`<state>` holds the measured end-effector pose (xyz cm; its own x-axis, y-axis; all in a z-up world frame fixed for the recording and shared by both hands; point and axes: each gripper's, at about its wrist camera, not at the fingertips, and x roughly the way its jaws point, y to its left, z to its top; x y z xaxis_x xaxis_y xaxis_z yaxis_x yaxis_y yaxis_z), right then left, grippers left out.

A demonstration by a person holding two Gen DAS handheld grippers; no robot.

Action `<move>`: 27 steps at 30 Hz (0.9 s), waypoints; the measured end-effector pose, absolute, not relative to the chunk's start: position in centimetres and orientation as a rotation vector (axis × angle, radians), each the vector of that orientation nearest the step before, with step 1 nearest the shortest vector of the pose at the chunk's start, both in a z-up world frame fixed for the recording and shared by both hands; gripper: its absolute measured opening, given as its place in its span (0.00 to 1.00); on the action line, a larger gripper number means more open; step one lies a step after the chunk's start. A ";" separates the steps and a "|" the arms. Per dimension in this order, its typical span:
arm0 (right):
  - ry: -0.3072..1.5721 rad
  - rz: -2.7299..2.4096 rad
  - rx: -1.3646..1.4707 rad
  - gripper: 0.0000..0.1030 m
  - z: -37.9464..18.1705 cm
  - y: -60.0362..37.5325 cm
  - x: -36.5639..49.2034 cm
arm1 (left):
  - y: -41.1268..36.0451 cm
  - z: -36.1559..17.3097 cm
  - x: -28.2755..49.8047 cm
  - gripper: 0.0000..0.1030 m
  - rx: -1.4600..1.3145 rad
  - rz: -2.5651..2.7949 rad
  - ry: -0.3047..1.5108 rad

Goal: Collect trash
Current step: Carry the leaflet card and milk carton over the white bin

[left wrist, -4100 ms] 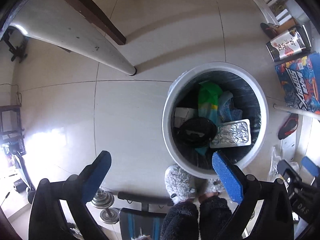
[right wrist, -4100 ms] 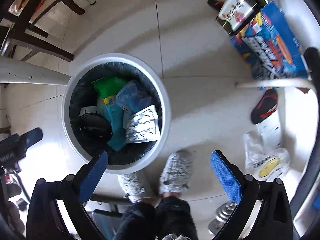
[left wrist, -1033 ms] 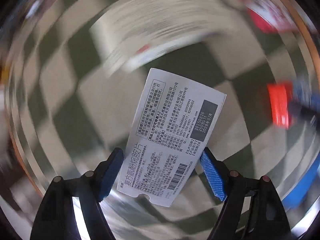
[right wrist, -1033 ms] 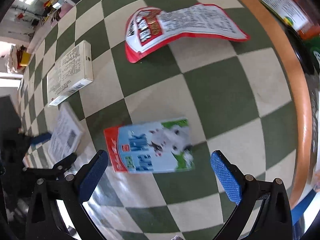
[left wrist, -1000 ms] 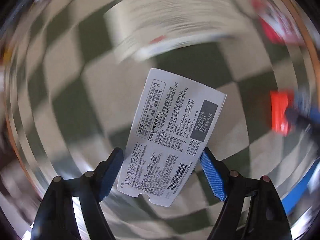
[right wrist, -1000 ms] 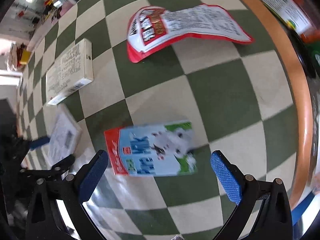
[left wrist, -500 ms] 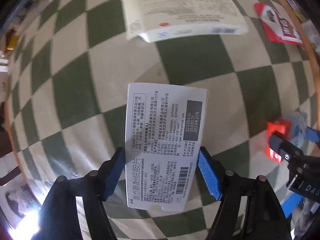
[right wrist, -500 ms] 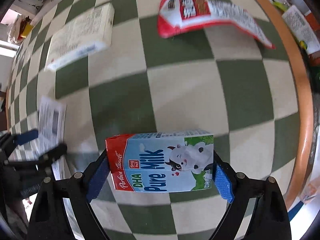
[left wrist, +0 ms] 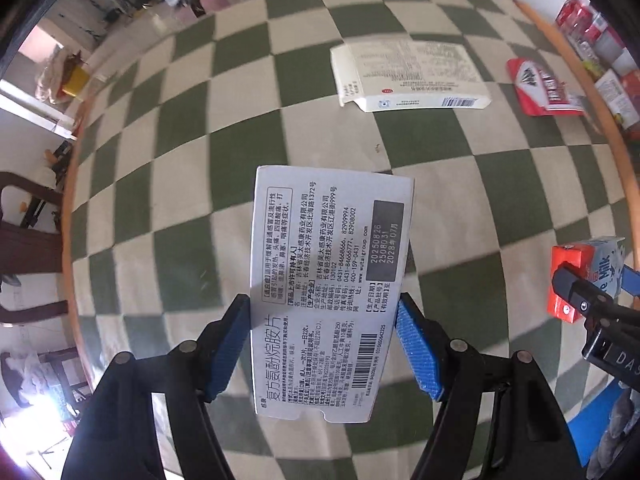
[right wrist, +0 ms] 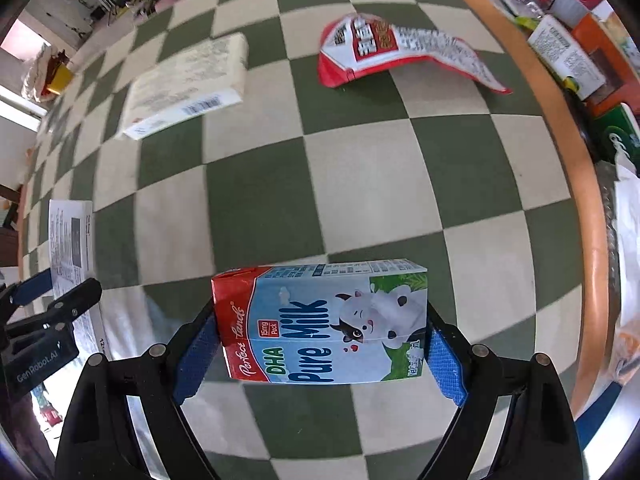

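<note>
Left wrist view: the left gripper [left wrist: 320, 344] is clamped on a flat white medicine box [left wrist: 326, 280], its blue pads [left wrist: 416, 348] pressing the box's long edges near the barcode end. The box sticks out forward between the fingers, printed face toward the camera, above a green-and-cream checkered tablecloth [left wrist: 460, 152]. Farther off on the cloth lies a larger cream-coloured box [left wrist: 408, 76], and near it to the right a red snack packet [left wrist: 540, 88]. At the right edge the right gripper [left wrist: 588, 300] shows, closed on a milk carton [left wrist: 588, 276] with a red end. An orange table rim [left wrist: 624, 168] curves along the right side.

Right wrist view: the right gripper [right wrist: 320, 352] grasps the milk carton [right wrist: 324, 324] crosswise, one pad [right wrist: 196, 352] against the red end and the other against the base, the cow picture facing the camera. The carton hangs above the tablecloth [right wrist: 380, 184]. Beyond it, well apart, lie the cream-coloured box [right wrist: 188, 84] and the red snack packet [right wrist: 396, 52], the packet's far end curling up. At the left edge the left gripper [right wrist: 52, 300] holds the white medicine box [right wrist: 72, 236]. The table rim [right wrist: 580, 168] runs down the right.
</note>
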<state>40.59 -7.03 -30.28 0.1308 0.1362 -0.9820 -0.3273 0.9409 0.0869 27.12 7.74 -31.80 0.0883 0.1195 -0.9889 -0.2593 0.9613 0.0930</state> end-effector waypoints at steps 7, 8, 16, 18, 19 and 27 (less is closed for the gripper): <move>1.302 0.375 -0.108 0.89 -25.1 -9.5 34.3 | 8.7 -26.1 21.3 0.68 -0.174 0.283 1.341; 1.287 0.378 -0.098 0.89 -24.4 -9.7 33.0 | 8.8 -25.5 20.6 0.68 -0.182 0.278 1.322; 1.198 0.372 -0.005 0.89 -20.6 -13.4 19.2 | 9.4 -24.2 11.4 0.68 -0.226 0.241 1.243; 1.203 0.367 0.018 0.89 -20.5 -14.4 15.5 | 9.4 -24.3 8.7 0.68 -0.249 0.227 1.244; 1.212 0.372 0.040 0.89 -20.7 -14.8 14.1 | 9.4 -24.5 7.4 0.68 -0.271 0.218 1.248; 1.436 0.456 0.139 0.89 -26.7 -17.6 2.8 | 9.5 -28.5 -1.4 0.68 -0.501 0.206 1.329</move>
